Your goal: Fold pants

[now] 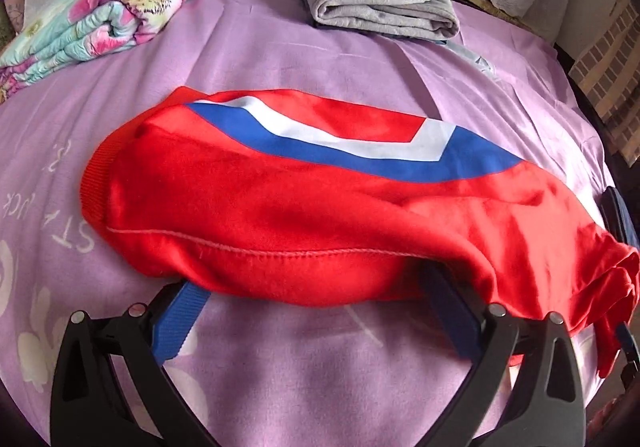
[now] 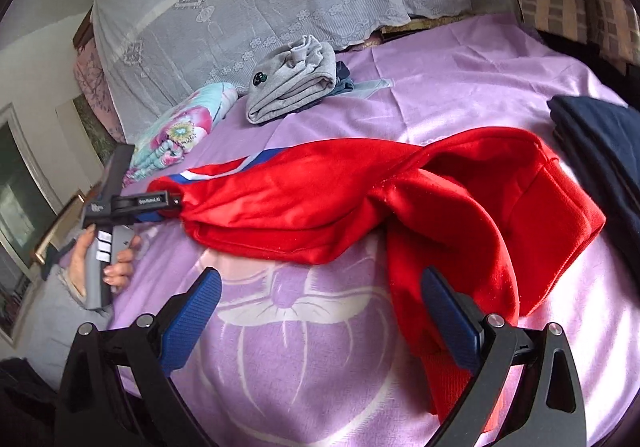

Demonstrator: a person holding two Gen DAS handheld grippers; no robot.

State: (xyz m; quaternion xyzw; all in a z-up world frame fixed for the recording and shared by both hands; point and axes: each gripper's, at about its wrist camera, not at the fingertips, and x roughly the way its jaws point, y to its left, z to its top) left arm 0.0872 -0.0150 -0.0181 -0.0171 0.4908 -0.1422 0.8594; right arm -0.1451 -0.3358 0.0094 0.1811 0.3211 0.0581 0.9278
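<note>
Gaping wide, both tools flank red pants; the hand (right view only).

Bare purple sheet between red pants and grey pile

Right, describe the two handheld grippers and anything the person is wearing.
Both grippers, left gripper and right gripper, have black angular frames with silver pivot bolts and ribbed blue finger pads. The left one has a grey handle with white stripes. A grey sleeve shows.
</note>
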